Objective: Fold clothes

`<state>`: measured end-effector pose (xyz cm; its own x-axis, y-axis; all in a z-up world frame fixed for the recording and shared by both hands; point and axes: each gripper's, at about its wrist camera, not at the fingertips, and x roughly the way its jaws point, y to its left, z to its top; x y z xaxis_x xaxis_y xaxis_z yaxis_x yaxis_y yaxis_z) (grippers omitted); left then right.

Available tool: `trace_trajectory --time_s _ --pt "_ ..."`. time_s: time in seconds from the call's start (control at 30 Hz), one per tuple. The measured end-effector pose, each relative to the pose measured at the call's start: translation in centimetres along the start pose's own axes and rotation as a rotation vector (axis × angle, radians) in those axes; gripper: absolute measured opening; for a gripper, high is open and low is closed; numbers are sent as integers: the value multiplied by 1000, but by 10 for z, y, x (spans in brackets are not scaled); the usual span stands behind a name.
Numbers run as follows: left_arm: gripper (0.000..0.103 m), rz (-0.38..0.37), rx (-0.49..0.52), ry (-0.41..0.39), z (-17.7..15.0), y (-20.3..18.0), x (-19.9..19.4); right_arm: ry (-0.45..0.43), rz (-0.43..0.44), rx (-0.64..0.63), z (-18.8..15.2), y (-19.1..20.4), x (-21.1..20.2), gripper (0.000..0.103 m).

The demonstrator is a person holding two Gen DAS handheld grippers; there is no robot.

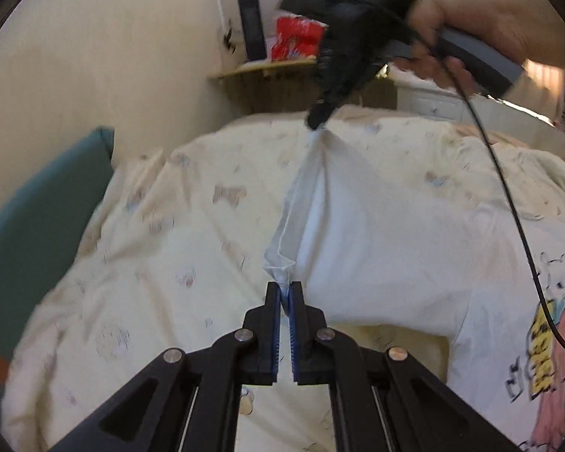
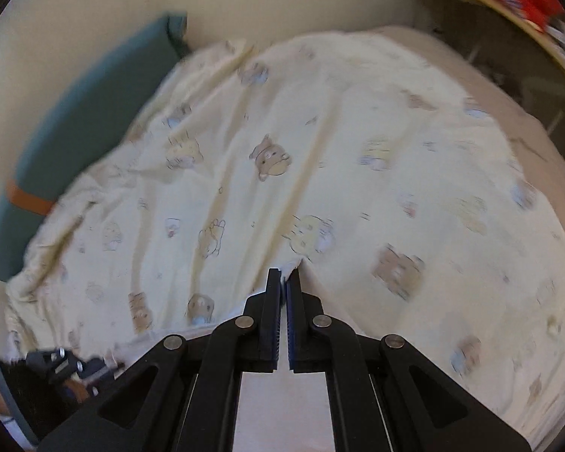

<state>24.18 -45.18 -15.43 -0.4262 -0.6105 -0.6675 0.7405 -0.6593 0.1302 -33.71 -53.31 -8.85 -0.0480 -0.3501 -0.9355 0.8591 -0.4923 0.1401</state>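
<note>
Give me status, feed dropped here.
Left claw shut on shirt edge. Right claw shut on far edge. Shirt stretched above quilt. Nothing in the way.

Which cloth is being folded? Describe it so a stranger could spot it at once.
Start at the bed's pale yellow quilt with small bear prints. Across its right side lies a plain white cotton T-shirt, one edge pulled taut between the left hand-held gripper and the right hand-held gripper. Unlike the quilt, it carries one large pink-and-yellow cartoon print.
</note>
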Motion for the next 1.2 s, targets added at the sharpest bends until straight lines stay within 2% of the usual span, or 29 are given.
trace_trajectory --time_s 0.1,0.23,0.27,0.33,0.4,0.47,0.53,0.57,0.63,0.7,0.83,0.87,0.9,0.93,0.97,1.0,1.03,1.13,1.2 --pt "4 8 -6 32 -13 8 16 48 -28 -8 22 14 42 2" --pt "5 10 -18 98 -24 12 46 35 -88 14 44 30 77 2" --pt "7 10 -17 119 -25 13 53 10 -102 33 50 31 79 2" --pt "8 -9 -52 159 -28 20 63 -43 -73 110 64 29 77 5" --pt "11 -20 -89 184 -32 28 70 -58 -47 139 73 29 72 12" --pt "19 -3 -146 202 -35 40 72 -69 -32 96 77 36 65 12" --pt "21 70 -228 233 -41 57 73 -71 -25 36 71 42 53 12" --pt "21 55 -257 229 -43 63 69 -68 -11 13 62 42 47 12" --pt "21 14 -310 219 -48 73 62 -58 24 -23 38 35 34 12" --pt "21 -27 -364 209 -53 84 55 -58 37 -38 -6 28 16 12" --pt "22 -360 -308 169 -64 41 10 -63 67 -54 -103 18 -26 14" --pt "28 -447 -269 181 -71 23 -4 -64 75 -58 -127 15 -36 14" --pt "35 -533 -229 194 -77 6 -17 -65 83 -62 -151 12 -47 23" --pt "39 -580 -204 208 -85 -5 -25 -66 90 -66 -176 10 -57 32" --pt "43 -622 -181 222 -94 -16 -34 -67 92 -66 -203 8 -67 34" --pt "43 -665 -158 236 -102 -27 -42 -68 90 -63 -232 8 -76 45" --pt "43 -689 -167 254 -109 -30 -42 -64 90 -54 -259 8 -83 55" --pt "43 -695 -245 385 -135 -36 -33 -35 96 -14 -333 6 -92 56" --pt "43 -663 -182 417 -152 -42 -45 8 93 10 -376 4 -92 56"
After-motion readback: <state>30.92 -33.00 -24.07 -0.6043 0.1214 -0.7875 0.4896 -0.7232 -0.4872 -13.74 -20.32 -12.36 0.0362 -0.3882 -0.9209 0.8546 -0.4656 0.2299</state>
